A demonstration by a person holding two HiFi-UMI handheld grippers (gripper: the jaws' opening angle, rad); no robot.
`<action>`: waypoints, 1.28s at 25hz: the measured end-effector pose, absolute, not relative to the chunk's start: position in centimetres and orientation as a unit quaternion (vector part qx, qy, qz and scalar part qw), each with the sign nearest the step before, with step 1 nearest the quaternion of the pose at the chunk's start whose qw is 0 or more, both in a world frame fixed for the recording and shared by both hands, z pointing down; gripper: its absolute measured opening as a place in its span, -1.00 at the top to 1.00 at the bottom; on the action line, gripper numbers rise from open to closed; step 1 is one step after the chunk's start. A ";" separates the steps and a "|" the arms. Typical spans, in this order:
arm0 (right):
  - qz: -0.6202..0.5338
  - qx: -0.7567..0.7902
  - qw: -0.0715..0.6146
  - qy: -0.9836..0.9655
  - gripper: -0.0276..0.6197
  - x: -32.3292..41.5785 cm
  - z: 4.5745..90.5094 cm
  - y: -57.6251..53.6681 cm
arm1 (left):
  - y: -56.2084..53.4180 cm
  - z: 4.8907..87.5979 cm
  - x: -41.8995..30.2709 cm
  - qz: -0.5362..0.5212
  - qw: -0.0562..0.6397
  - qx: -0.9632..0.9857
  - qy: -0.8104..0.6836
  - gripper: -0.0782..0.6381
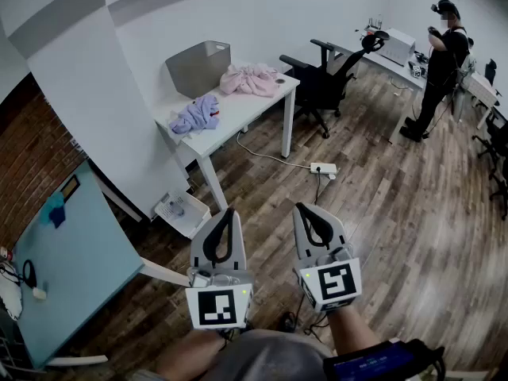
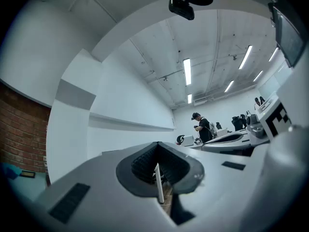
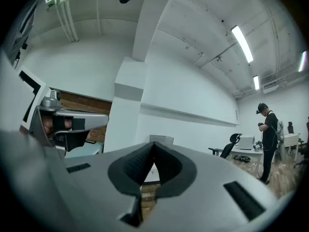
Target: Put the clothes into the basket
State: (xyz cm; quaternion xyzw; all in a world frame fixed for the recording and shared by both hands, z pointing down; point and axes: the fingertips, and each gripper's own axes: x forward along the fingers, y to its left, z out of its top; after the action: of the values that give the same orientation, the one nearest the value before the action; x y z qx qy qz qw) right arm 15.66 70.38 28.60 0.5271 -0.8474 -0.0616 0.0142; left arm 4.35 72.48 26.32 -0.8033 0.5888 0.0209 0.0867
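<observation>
the left gripper (image 1: 229, 211) and the right gripper (image 1: 302, 207) are held side by side low in the head view, over the brown wooden plank floor (image 1: 381, 213), each carrying its cube with square black-and-white markers. both point towards the long white table (image 1: 246, 111) but are well apart from it. in the left gripper view its two dark ribbed jaws are pressed together at the tips with nothing between them, and the right gripper view shows its jaws closed and empty in the same way. the grey plastic basket (image 1: 198, 67) stands upright on the far corner of the table, next to the white wall. a crumpled pink garment (image 1: 251, 78) lies on the tabletop just beside the basket, towards the table's right end. a crumpled lavender-blue garment (image 1: 197, 115) lies nearer the table's front left edge, apart from the basket. both garments are outside the basket. a black office chair (image 1: 321, 82) stands just past the table's right end, and a white power strip (image 1: 324, 168) with its cable lies on the floor near it. a person in dark clothes (image 1: 440, 58) stands far off at the right, beside another desk. a pale teal panel (image 1: 71, 268) sits at the left, below a red brick wall (image 1: 32, 161).
</observation>
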 end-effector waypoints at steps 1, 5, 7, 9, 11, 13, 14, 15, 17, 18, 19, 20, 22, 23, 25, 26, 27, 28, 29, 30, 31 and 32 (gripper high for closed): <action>-0.061 0.527 0.014 -0.847 0.90 15.9 28.5 70.4 | 72.5 26.3 4.6 0.021 0.087 -0.803 0.589 0.76; -0.061 0.527 0.016 -0.847 0.90 16.9 28.8 70.3 | 72.4 26.3 5.7 0.022 0.085 -0.803 0.590 0.76; -0.059 0.523 0.010 -0.850 0.90 17.3 28.6 70.3 | 72.3 26.4 6.4 0.021 0.083 -0.803 0.590 0.76; -0.056 0.521 0.007 -0.852 0.90 17.8 28.4 70.2 | 72.3 26.5 7.1 0.020 0.083 -0.802 0.591 0.76; -0.057 0.521 0.011 -0.852 0.90 18.8 29.2 70.0 | 72.2 26.6 7.9 0.019 0.084 -0.801 0.592 0.76; -0.054 0.519 0.016 -0.853 0.90 19.8 30.3 69.9 | 72.1 26.7 8.7 0.021 0.086 -0.800 0.594 0.76; -0.052 0.517 0.016 -0.854 0.90 20.2 30.5 69.8 | 72.1 26.7 9.1 0.023 0.087 -0.798 0.595 0.76; -0.051 0.516 0.015 -0.855 0.90 20.6 30.5 69.7 | 72.2 26.8 9.5 0.023 0.087 -0.797 0.597 0.76; -0.051 0.515 0.016 -0.855 0.90 21.2 30.6 69.3 | 72.1 27.0 10.1 0.022 0.084 -0.795 0.600 0.76; -0.050 0.515 0.017 -0.856 0.90 21.4 30.8 69.1 | 72.0 27.2 10.3 0.019 0.083 -0.794 0.601 0.76; -0.048 0.514 0.017 -0.856 0.90 21.6 30.9 68.9 | 71.8 27.4 10.4 0.017 0.082 -0.793 0.603 0.76; -0.046 0.512 0.016 -0.858 0.90 21.6 31.1 68.6 | 71.6 27.6 10.4 0.015 0.079 -0.792 0.605 0.76; -0.042 0.509 0.017 -0.860 0.90 21.7 31.4 68.0 | 71.0 28.0 10.4 0.012 0.072 -0.791 0.608 0.76; -0.041 0.508 0.016 -0.860 0.90 21.7 31.6 67.6 | 70.5 28.1 10.4 0.012 0.070 -0.790 0.608 0.76; -0.039 0.509 0.017 -0.860 0.90 22.0 31.8 66.4 | 69.3 28.3 10.5 0.013 0.068 -0.791 0.608 0.76; -0.037 0.510 0.018 -0.859 0.90 22.1 31.9 65.8 | 68.7 28.5 10.6 0.013 0.067 -0.792 0.607 0.76; -0.035 0.511 0.019 -0.859 0.90 22.2 32.1 65.1 | 67.9 28.6 10.7 0.014 0.065 -0.792 0.606 0.76; -0.033 0.512 0.019 -0.858 0.90 22.2 32.2 64.3 | 67.1 28.9 10.8 0.014 0.063 -0.793 0.605 0.76; -0.031 0.512 0.020 -0.858 0.90 22.2 32.4 63.4 | 66.2 29.1 10.8 0.014 0.062 -0.794 0.605 0.76; -0.030 0.512 0.023 -0.858 0.90 22.2 32.6 62.4 | 65.2 29.3 10.7 0.013 0.060 -0.795 0.604 0.76; -0.029 0.513 0.027 -0.857 0.90 22.1 33.0 61.4 | 64.1 29.5 10.7 0.013 0.059 -0.796 0.603 0.76; -0.028 0.514 0.031 -0.857 0.90 22.0 33.4 60.3 | 62.9 29.7 10.6 0.012 0.058 -0.796 0.602 0.76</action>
State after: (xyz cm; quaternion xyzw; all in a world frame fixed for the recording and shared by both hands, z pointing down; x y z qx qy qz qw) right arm 22.03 60.27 33.38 0.5139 -0.8568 -0.0280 0.0310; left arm 10.55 62.94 29.67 -0.7965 0.6018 0.0124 0.0580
